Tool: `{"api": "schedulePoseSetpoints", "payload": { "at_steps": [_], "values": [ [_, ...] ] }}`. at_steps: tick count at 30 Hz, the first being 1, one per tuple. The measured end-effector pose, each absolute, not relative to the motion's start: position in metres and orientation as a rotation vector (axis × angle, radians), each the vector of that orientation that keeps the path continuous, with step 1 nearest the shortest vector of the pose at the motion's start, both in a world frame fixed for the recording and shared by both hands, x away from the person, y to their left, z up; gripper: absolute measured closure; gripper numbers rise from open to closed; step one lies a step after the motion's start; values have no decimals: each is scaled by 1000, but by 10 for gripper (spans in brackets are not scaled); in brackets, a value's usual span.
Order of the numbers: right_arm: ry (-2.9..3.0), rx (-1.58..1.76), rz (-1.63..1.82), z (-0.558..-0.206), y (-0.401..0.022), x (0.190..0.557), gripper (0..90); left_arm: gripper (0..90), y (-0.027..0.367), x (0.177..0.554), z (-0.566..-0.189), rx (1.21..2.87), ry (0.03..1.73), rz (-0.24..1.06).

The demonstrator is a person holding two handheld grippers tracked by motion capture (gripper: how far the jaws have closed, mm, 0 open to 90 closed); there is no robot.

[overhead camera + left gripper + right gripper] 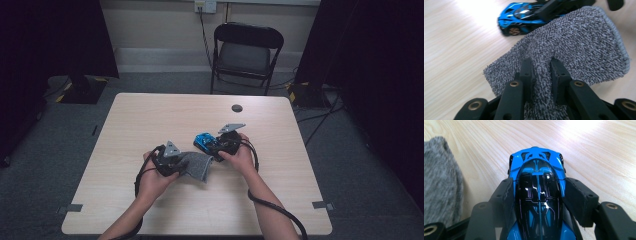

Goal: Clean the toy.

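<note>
Grey terry cloth (574, 47), a small knitted rag with a hemmed edge, is pinched in a fold between the jaws of the left gripper (541, 65), which are closed tight on it; in the high view the same cloth (196, 165) droops from the left gripper (176, 161) onto the pale wooden table (150, 115), just left of centre. Next to it, to the right, sits the blue and black toy sports car (537, 182), clamped across its cabin by the right gripper (537, 192), whose jaws press on both flanks and hold it with its wheels on the table. In the high view the car (204, 141) lies near the table's middle, just ahead of the right gripper (216, 146), with the cloth close beside it but not touching it as far as can be seen. Judging by this arrangement, the step in hand is wiping the car: it is steadied and the rag is gripped, but contact is not yet made. The next move likely calls for bringing the cloth across to the bodywork while the right grip holds firm, so the car does not roll or twist. Farther back a dark round mark (237, 108) lies on the tabletop, and a black folding chair (246, 52) stands beyond.
</note>
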State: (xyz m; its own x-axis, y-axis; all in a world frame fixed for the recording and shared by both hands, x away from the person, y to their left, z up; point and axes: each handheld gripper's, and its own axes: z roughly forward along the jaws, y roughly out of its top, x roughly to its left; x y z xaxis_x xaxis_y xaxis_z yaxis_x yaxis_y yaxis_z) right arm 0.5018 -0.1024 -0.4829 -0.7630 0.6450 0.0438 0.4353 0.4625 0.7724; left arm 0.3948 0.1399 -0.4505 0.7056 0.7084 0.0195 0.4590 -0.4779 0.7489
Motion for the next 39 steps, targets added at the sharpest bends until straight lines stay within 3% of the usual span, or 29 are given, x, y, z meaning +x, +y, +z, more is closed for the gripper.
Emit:
{"api": "schedulePoseSetpoints", "payload": {
  "at_steps": [23,39],
  "values": [
    [2458,926,1189,-483,-103,502,414,740,64,399,-466,2222,751,301],
    [2454,923,1195,-484,-103,501,414,737,57,418,-477,2237,816,302]
  ]
}}
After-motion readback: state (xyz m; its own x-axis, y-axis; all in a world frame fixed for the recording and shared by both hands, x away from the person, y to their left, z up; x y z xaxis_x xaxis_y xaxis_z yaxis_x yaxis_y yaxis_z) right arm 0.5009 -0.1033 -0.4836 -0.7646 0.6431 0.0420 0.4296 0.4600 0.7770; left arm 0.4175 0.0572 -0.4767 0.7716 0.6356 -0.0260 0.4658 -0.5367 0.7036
